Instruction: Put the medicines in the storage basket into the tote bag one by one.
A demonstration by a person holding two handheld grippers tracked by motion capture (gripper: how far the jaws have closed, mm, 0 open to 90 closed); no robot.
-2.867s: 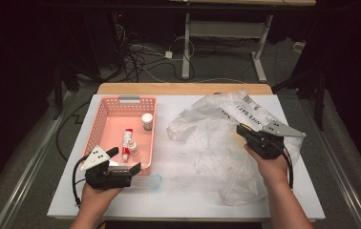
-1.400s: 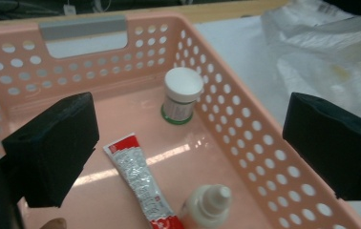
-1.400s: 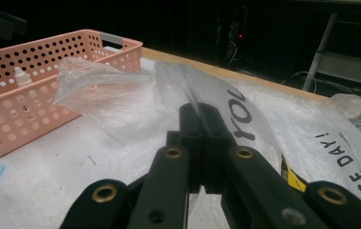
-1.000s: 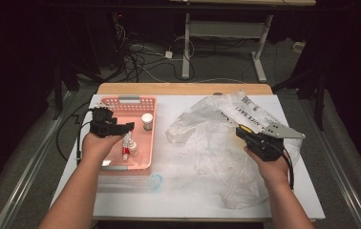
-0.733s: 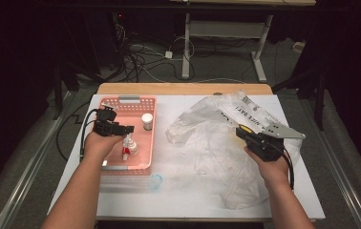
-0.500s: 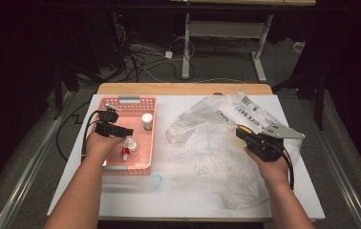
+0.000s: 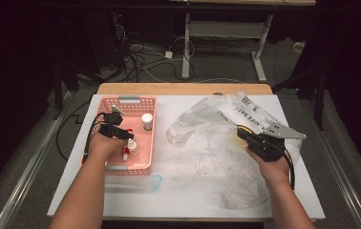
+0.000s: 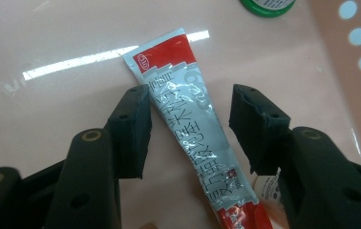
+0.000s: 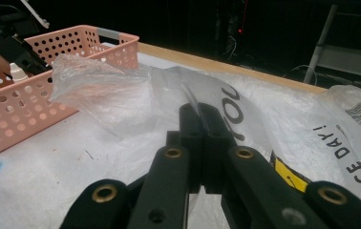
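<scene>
In the high view the left gripper point(image 7: 116, 130) reaches down into the pink basket point(image 7: 146, 164), which sits on the white worktop point(image 7: 188, 200) at about nine o'clock from its middle. The left gripper view looks straight down on the basket floor, where a red and silver tube point(image 8: 195, 131) lies flat and slanted, its crimped end toward eleven o'clock. The fingers point(image 8: 133, 129) stand one on each side of the tube, released, with a gap between each pad and the tube; they have just been closing toward it. A green cap point(image 8: 267, 5) shows at one o'clock from the tube. In the high view a small white bottle point(image 7: 132, 148) stands just beside the left hand and a white jar point(image 7: 147, 121) stands toward the far end of the basket. The right gripper point(image 7: 245, 136), at three o'clock on the worktop, has its fingers point(image 9: 190, 143) clenched on a fold of the clear plastic bag point(image 9: 121, 93), which lies spread and crumpled over the worktop's right half.
</scene>
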